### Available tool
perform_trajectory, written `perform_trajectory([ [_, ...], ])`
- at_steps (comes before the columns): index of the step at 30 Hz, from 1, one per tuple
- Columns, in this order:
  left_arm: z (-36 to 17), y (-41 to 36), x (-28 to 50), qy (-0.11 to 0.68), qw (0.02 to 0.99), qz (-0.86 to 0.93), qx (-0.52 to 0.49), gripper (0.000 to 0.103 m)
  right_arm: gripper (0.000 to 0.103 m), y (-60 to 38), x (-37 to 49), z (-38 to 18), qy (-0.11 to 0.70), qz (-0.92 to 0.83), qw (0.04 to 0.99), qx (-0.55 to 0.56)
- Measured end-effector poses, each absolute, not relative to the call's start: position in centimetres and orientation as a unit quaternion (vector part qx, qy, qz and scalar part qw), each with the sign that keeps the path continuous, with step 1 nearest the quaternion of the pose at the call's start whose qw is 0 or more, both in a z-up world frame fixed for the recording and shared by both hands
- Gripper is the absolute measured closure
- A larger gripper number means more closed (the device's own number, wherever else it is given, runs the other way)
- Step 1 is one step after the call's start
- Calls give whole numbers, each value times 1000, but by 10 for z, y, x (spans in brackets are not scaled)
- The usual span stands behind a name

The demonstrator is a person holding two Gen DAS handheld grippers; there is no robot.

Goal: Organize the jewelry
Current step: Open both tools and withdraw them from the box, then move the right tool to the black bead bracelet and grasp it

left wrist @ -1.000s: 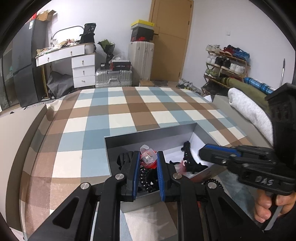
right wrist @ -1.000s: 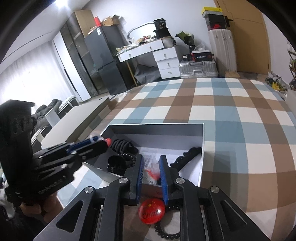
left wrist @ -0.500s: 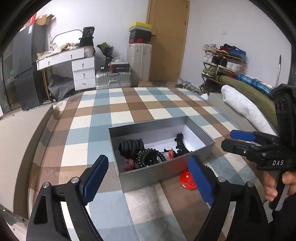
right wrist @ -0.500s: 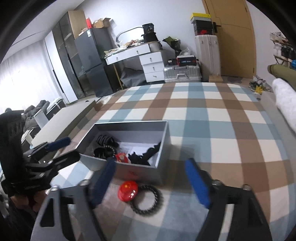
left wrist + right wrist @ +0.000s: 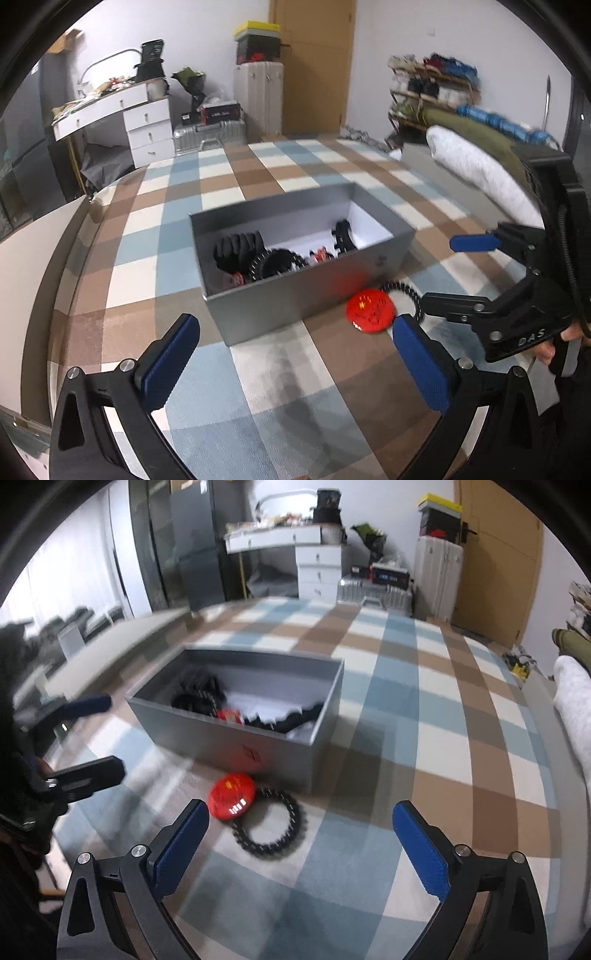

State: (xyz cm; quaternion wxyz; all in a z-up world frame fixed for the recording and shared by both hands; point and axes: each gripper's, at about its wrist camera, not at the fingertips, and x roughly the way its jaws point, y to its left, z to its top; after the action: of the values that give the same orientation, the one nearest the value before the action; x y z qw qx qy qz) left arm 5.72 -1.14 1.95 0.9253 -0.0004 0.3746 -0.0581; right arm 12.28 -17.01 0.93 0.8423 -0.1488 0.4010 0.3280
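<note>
We hold the left gripper (image 5: 295, 354) low in its frame, its blue-padded fingers (image 5: 171, 360) spreading wide apart with nothing between them. The right gripper (image 5: 301, 843) is likewise opening, its fingers (image 5: 421, 853) far apart and empty.

Ahead of both sits the grey box (image 5: 295, 291) on the checked bed cover (image 5: 155, 236), near the middle of each frame. Inside it we see a tangle of black bracelets (image 5: 273, 260) and a small red piece (image 5: 231, 715).

Outside the box, just beside its near wall, lies a red round badge (image 5: 232, 800); a black beaded bracelet (image 5: 271, 827) lies on the cover touching it, towards the lower centre of the right wrist frame.
</note>
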Motion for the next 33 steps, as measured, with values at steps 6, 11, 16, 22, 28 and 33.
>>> perform_trajectory([
  [6, 12, -14, 59, 391, 918, -63, 6, 1, 2, -162, 122, -7, 419, 324, 829, -181],
  [11, 8, -11, 61, 400, 915, -56, -3, 1, 2, -159, 119, -11, 418, 319, 828, -195],
  [16, 6, -11, 61, 405, 912, -57, -9, 1, 4, -158, 119, -13, 422, 322, 824, -199],
  [22, 4, -13, 62, 408, 911, -58, -6, 1, 4, -154, 123, -19, 425, 309, 827, -200],
  [28, 3, -13, 62, 409, 911, -57, -7, 1, 4, -161, 131, -21, 430, 286, 832, -203],
  [33, 3, -13, 62, 409, 911, -57, -7, 1, 4, -162, 133, -21, 431, 286, 833, -197],
])
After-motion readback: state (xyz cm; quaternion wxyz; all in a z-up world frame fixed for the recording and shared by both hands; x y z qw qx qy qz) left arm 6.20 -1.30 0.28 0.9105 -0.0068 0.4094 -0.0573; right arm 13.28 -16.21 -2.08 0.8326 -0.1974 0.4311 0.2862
